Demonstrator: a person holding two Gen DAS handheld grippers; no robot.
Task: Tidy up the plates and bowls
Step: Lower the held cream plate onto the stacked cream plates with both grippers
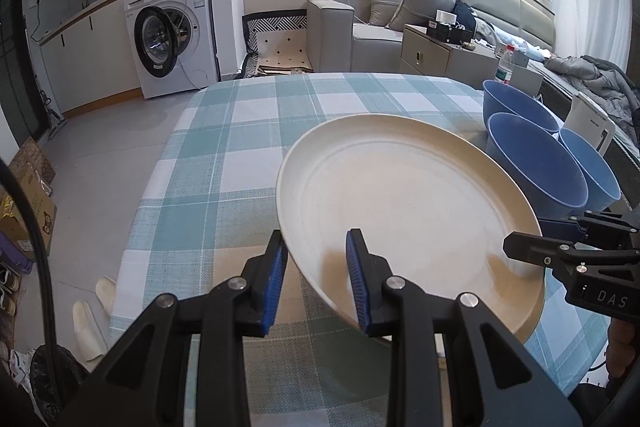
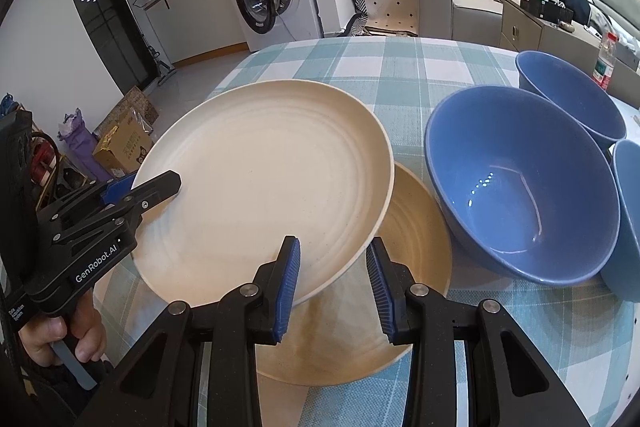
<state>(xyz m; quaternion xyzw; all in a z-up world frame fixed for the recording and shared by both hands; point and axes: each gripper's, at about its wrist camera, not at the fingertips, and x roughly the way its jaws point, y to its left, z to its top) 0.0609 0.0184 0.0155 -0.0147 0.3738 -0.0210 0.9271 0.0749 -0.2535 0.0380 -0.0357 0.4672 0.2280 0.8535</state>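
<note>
A cream plate (image 1: 404,195) (image 2: 260,179) hangs tilted just above a second cream plate (image 2: 420,247) that lies on the plaid-covered table (image 1: 240,147). My left gripper (image 1: 316,279) (image 2: 140,191) is shut on the raised plate's left rim. At the opposite rim my right gripper (image 2: 334,287) (image 1: 532,239) is shut on the same plate. Three blue bowls stand to the right: a near one (image 2: 520,187) (image 1: 536,163), a far one (image 2: 572,95) (image 1: 516,103), and one at the right edge (image 2: 628,219) (image 1: 592,167). A hand (image 2: 52,343) holds the left gripper's handle.
A white kettle-like appliance (image 1: 588,123) and a water bottle (image 2: 606,61) stand beyond the bowls. The table's left edge drops to the floor, where slippers (image 1: 92,323) and boxes (image 2: 120,143) lie. A washing machine (image 1: 172,35) and a sofa (image 1: 360,23) stand behind.
</note>
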